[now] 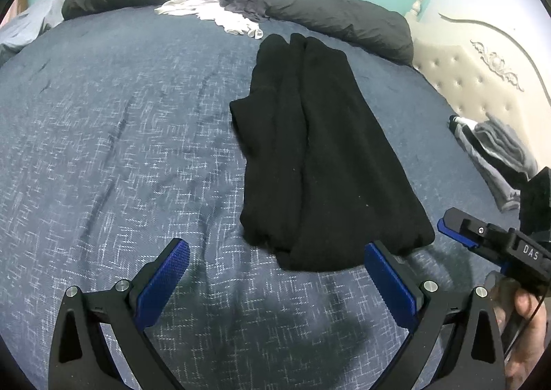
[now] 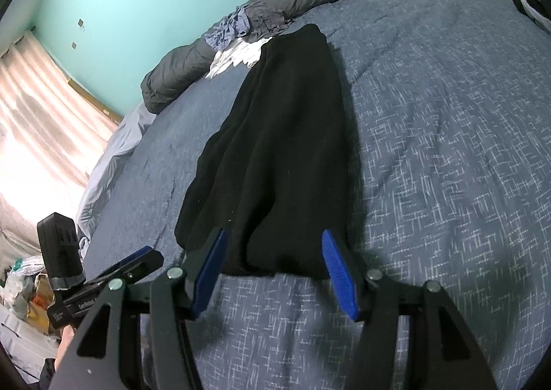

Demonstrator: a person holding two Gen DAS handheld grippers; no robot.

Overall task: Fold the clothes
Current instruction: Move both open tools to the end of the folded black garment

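one black garment (image 1: 320, 155) lies on the bed (image 1: 120, 149), already folded lengthwise into a long narrow strip with layered edges showing. its near end rests just ahead of both tools. left hand-held gripper (image 1: 275, 273) stands wide, jaws empty, hovering over bare bedspread just short of the garment's near left corner. right hand-held gripper (image 2: 273, 269) stands part-way wide, its blue pads either side of the near hem; no cloth is pinched, as far as the view shows. judgement: the lengthwise folds are done; the crosswise fold, near end carried to the far end, remains. beyond the garment's far end, a heap of white and blue-grey clothes (image 1: 213, 0) waits unfolded against the rolled dark duvet (image 1: 327, 11). to the right, grey and black items (image 1: 496, 149) lie near the headboard (image 1: 482, 80).
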